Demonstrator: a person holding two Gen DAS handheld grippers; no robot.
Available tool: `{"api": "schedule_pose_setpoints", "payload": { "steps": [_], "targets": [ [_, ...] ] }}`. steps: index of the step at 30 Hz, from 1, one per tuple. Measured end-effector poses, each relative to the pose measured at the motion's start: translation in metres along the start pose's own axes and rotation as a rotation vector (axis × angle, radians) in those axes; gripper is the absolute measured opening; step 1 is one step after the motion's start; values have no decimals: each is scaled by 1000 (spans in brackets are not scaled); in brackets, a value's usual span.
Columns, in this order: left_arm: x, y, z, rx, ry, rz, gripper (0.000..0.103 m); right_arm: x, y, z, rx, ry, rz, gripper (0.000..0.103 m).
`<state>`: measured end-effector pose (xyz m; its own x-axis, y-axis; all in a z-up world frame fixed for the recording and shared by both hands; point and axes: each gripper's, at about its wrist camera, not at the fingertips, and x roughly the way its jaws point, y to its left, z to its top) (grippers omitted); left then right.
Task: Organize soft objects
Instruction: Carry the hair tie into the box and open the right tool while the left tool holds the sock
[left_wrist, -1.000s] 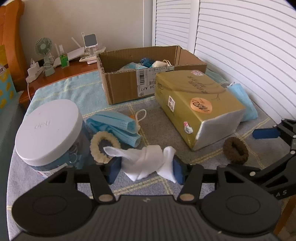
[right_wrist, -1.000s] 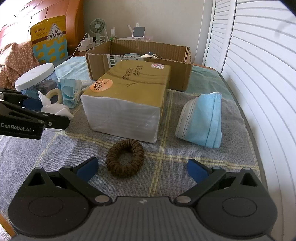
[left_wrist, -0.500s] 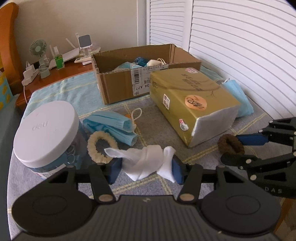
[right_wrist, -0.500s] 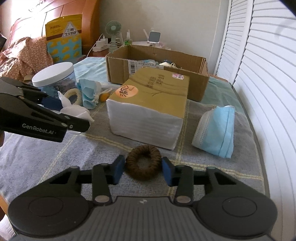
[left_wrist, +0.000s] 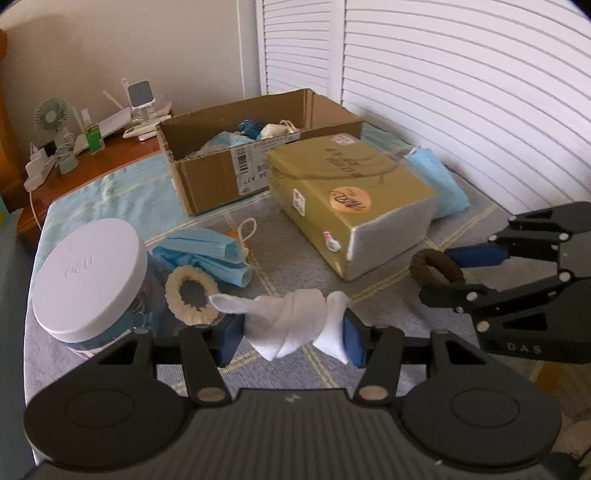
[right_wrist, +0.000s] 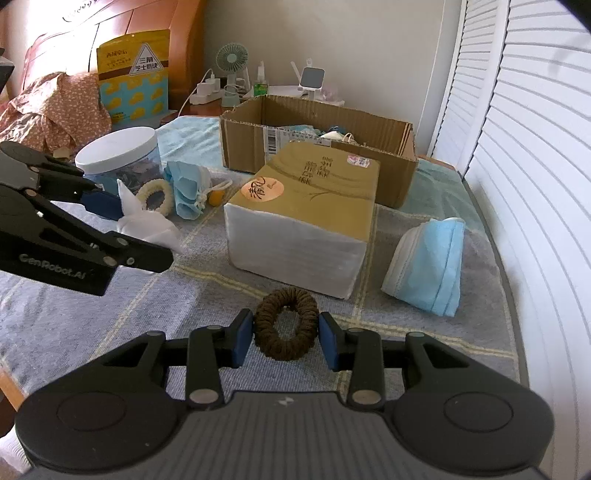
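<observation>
A crumpled white cloth (left_wrist: 284, 325) hangs between the blue pads of my left gripper (left_wrist: 291, 332), which is shut on it just above the grey blanket. My right gripper (right_wrist: 286, 334) is shut on a brown scrunchie (right_wrist: 264, 325), squeezed into an oval and held a little off the blanket. In the left wrist view the right gripper (left_wrist: 443, 275) and the scrunchie (left_wrist: 417, 267) show at the right. The right wrist view has the left gripper (right_wrist: 136, 225) with the cloth (right_wrist: 155, 225) at the left. An open cardboard box (left_wrist: 207, 177) with soft items stands at the back.
A gold tissue pack (left_wrist: 343, 192) lies in front of the box. A white-lidded jar (left_wrist: 88, 280), a cream scrunchie (left_wrist: 173, 295) and a folded blue mask (left_wrist: 207, 251) lie at the left. Another blue mask (right_wrist: 432, 269) rests by the white shutters. A nightstand with gadgets stands behind.
My right gripper went from wide open to shut on the brown scrunchie and raised it off the blanket. The left gripper kept its hold on the white cloth.
</observation>
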<state>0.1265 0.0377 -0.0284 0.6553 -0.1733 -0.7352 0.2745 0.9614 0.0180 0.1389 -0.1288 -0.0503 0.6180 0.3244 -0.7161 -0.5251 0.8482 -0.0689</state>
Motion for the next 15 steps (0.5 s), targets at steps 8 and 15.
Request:
{"api": "schedule_pose_setpoints", "payload": {
  "steps": [8,15],
  "targets": [
    [-17,-4,3,15,-20,-21,55,-16,-8,5,4,-27,-32,43],
    [-27,-9,9,35,-40,-28,55,-36,-28,18,33,-80,-92,43]
  ]
}}
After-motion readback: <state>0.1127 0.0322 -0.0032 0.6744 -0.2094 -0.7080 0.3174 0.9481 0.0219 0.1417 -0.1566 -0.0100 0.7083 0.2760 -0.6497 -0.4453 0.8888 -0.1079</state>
